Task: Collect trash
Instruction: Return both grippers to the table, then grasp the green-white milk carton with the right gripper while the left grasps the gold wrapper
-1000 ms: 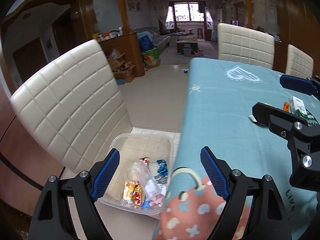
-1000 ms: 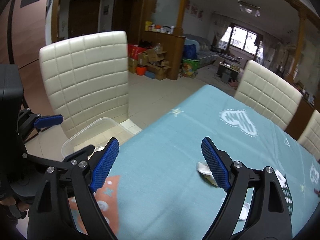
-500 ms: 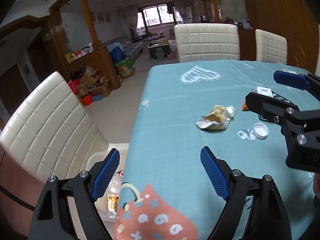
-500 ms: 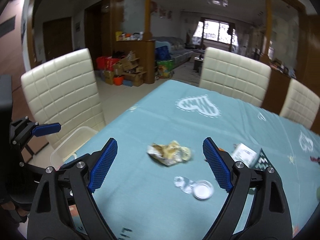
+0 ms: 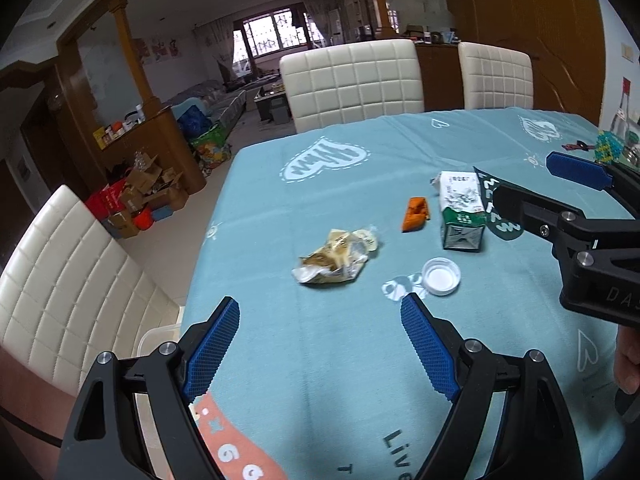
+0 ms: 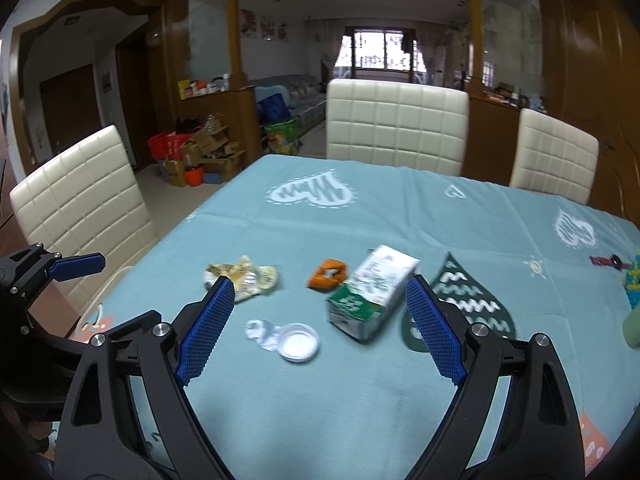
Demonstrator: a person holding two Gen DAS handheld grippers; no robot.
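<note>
Nearby: carton (image 6: pixel 370 294), cap (image 6: pixel 299 341), wrapper (image 6: pixel 244 278) (apart).

A bench (image 5: pixel 320 360) under a teal cloth fills the lower frame. Cream quilted chairs (image 6: pixel 396 124) stand behind it, and cardboard boxes (image 6: pixel 200 152) are piled at middle left.

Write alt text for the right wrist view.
An open claw hovers over a blue tablecloth strewn with trash: a crumpled wrapper, a white cap, an orange scrap and a tipped-over carton. Cream chairs stand around the table.
</note>
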